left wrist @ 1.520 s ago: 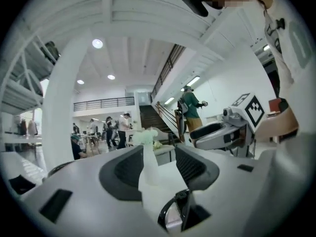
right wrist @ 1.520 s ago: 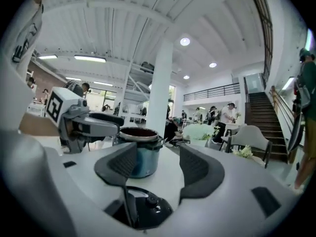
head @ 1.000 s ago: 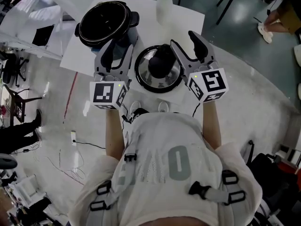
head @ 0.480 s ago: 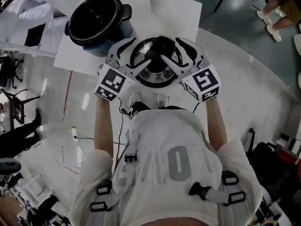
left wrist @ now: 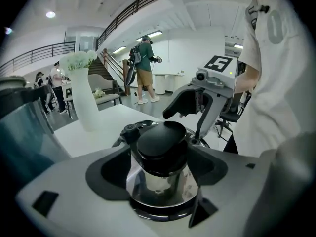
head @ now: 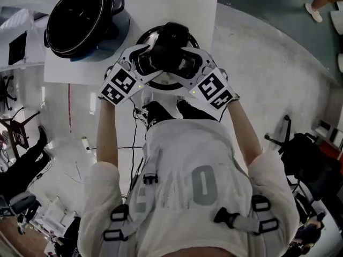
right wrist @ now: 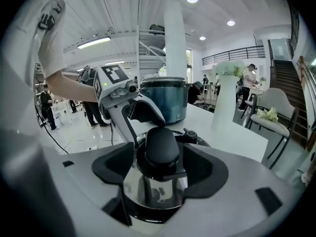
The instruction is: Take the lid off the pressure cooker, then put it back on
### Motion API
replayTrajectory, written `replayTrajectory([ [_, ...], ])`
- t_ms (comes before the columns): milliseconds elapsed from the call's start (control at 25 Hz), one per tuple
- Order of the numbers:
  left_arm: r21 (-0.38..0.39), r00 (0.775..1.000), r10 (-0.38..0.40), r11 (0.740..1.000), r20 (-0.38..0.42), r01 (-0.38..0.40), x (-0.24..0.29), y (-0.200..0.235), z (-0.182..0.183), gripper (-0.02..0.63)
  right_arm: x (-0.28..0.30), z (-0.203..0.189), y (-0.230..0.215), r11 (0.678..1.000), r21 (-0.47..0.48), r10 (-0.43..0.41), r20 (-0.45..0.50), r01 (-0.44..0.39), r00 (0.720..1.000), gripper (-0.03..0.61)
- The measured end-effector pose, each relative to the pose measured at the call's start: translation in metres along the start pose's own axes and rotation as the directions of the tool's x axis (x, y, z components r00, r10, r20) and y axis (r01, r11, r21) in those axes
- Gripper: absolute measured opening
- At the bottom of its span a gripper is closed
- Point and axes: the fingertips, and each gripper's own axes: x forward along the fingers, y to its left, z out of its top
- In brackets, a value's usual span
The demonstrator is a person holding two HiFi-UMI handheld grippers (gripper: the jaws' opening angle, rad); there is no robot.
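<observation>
- Your left gripper (head: 151,63) and right gripper (head: 186,64) have dropped from above the white table (head: 182,4); they now flank the lid (head: 165,82) from either side
- Both pairs of jaws have just been opening and stand wide; the lid's black knob (left wrist: 162,144) sits between each pair, pads not pressing it
- The lid lies flat near the table's front edge, apart from the open pressure cooker (head: 80,17) behind it to the left
- The lid is already off, so this looks like the reach to grasp it and put it back
</observation>
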Motion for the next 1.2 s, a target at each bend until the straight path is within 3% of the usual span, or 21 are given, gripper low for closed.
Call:
replayTrajectory([
  [200, -0.011, 0.999, -0.05, 0.999, 0.005, 0.051, 0.014, -0.006, -0.008, 0.341, 0.01, -0.019, 0.0, 1.0, 0.013, -0.026, -0.032, 0.026, 0.999, 0.305],
  [360, -0.012, 0.999, -0.034, 0.999, 0.011, 0.034, 0.018, 0.0, -0.008, 0.337, 0.015, -0.025, -0.007, 0.999, 0.018, -0.048, -0.051, 0.049, 0.998, 0.276],
  [560, -0.039, 0.999, -0.022, 0.999, 0.035, 0.023, 0.019, 0.004, -0.006, 0.288, 0.018, -0.028, -0.009, 0.997, 0.041, -0.059, -0.048, 0.061, 0.997, 0.259],
  [840, -0.005, 1.0, -0.013, 1.0, 0.017, 0.014, 0.016, 0.001, -0.004, 0.27, 0.014, -0.027, -0.007, 0.996, 0.027, -0.089, -0.043, 0.091, 0.995, 0.252],
  [1000, 0.0, 0.999, -0.017, 1.0, 0.037, 0.017, 0.009, 0.001, 0.013, 0.268, 0.001, -0.014, -0.01, 0.993, 0.058, -0.106, -0.006, 0.106, 0.994, 0.249],
  [1200, 0.04, 0.997, 0.009, 0.999, 0.072, -0.012, -0.018, 0.009, 0.051, 0.268, -0.021, 0.03, -0.016, 0.987, 0.007, -0.159, 0.052, 0.159, 0.986, 0.247],
])
